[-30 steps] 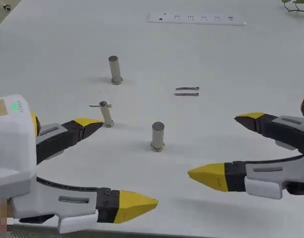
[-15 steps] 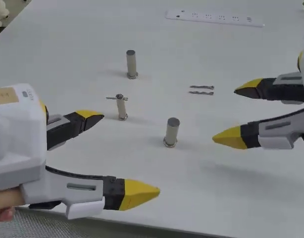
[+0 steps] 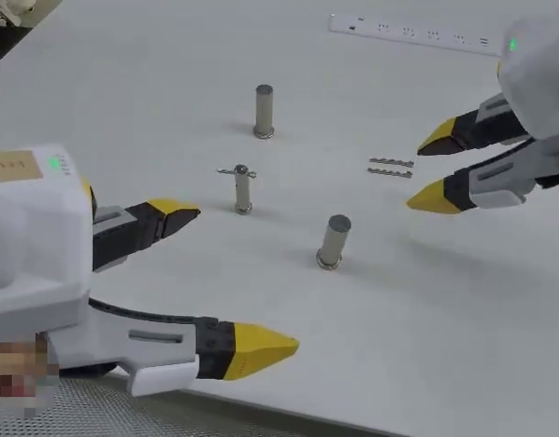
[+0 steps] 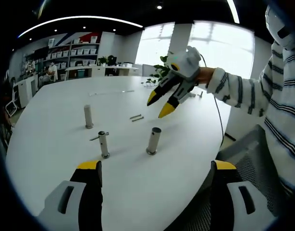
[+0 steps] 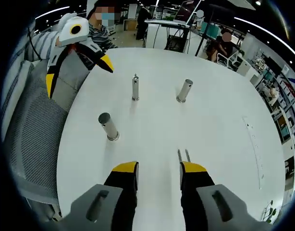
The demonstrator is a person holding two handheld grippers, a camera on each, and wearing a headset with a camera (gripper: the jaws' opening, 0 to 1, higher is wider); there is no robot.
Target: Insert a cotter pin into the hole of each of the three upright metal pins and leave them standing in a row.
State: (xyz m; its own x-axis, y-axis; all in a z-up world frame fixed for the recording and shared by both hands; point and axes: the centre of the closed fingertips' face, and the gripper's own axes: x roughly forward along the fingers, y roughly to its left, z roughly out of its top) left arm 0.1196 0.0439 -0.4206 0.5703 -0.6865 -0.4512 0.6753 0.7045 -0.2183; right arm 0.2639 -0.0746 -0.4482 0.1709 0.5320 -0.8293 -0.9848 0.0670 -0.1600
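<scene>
Holding the left hand-held gripper low over the near edge of the white surface, I am seeing its jaws gaping wide and gripping nothing. Three metal pins are standing upright and well apart: the far pin, the middle pin, which is carrying a cotter pin crosswise through its top, and the near pin. Two loose cotter pins are lying side by side on the surface, to their right. The right hand-held gripper is hovering just beside them, its jaws standing partly open and empty. A power strip is lying at the far edge.
</scene>
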